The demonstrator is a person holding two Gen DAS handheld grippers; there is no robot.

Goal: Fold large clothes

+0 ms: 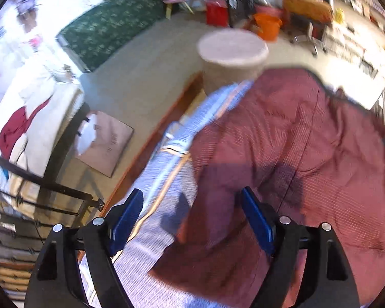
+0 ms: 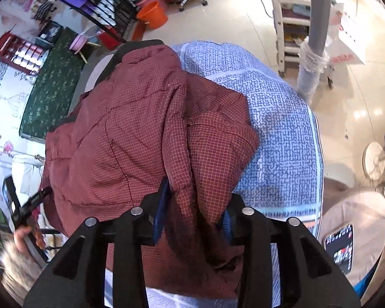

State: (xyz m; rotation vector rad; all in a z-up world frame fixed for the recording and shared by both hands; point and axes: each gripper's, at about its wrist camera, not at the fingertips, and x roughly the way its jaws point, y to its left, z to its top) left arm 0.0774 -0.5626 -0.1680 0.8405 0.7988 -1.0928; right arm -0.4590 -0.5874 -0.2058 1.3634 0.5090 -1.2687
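A dark red checked padded jacket (image 1: 282, 141) (image 2: 131, 128) lies spread on a blue patterned bed cover (image 1: 151, 269) (image 2: 282, 141). My left gripper (image 1: 192, 208) hangs open just above the jacket's left edge; its blue pads (image 1: 129, 215) stand wide apart with nothing between them. My right gripper (image 2: 195, 210) is at the jacket's near edge. A raised puffy fold of the jacket sits between its pads (image 2: 161, 205), which stand apart and do not pinch it. At the far left of the right wrist view, a hand (image 2: 25, 236) holds the left gripper.
A round pale stool (image 1: 231, 51) stands beyond the bed. An orange bucket (image 1: 267, 25) (image 2: 152, 14) and a green patterned cover (image 1: 110, 23) (image 2: 51, 89) lie further back. A grey pole (image 2: 313, 51), a white trolley (image 2: 287, 25) and a phone (image 2: 340, 246) are on the right.
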